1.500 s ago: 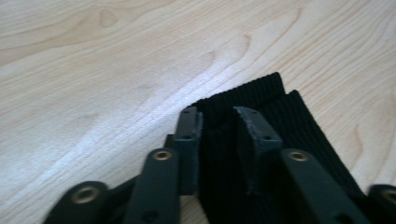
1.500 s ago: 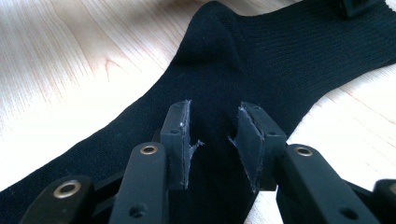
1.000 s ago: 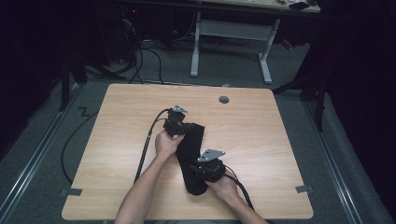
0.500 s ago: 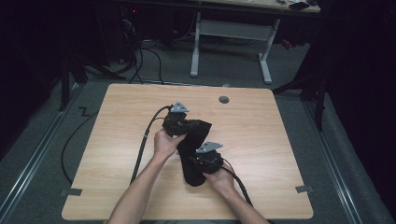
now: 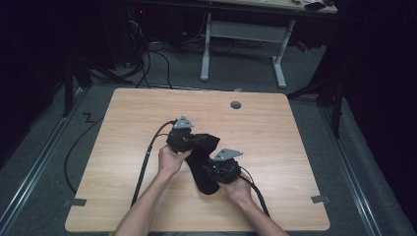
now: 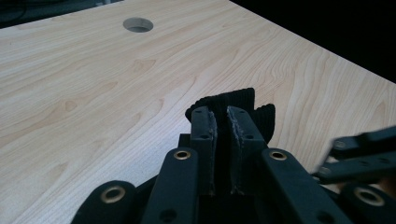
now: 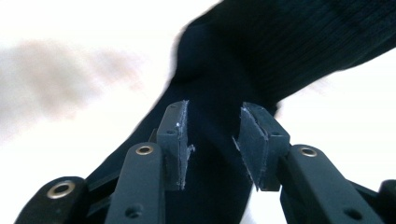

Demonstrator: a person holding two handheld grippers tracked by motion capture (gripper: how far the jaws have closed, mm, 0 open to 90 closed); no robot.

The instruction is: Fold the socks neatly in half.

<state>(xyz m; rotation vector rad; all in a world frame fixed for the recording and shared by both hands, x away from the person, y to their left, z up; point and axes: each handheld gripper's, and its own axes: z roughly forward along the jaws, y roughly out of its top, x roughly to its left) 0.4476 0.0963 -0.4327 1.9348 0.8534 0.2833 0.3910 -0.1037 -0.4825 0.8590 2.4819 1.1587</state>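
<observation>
- Black ribbed cloth, seemingly a sock (image 5: 204,164), is seen lying mid-table (image 5: 275,162), stretched between two hand-held grippers.
- The left gripper (image 6: 223,140) is closed on the sock's far end: in the left gripper view, a ribbed fold is pinched tight between the pads and sticks out past their tips.
- In the high view that end is lifted off the wood and turned back toward the rest of the sock, as though a fold were being made.
- The right gripper (image 7: 212,144) is held over the near part of the sock, jaws apart; they have just been opening, and the cloth is seen passing between the pads with a gap on each side, so no grip is shown there.
- The step in hand is judged to be a fold or a re-grip of the sock.
- To be done well, the left pinch should be kept firm while the far end is carried over, and the cloth kept taut and flat so no twist is trapped.
- The right jaws are best closed on a single edge, square to the ribs, before any pull is made.
- The cable hole (image 5: 236,104) lies well clear of the work.
</observation>
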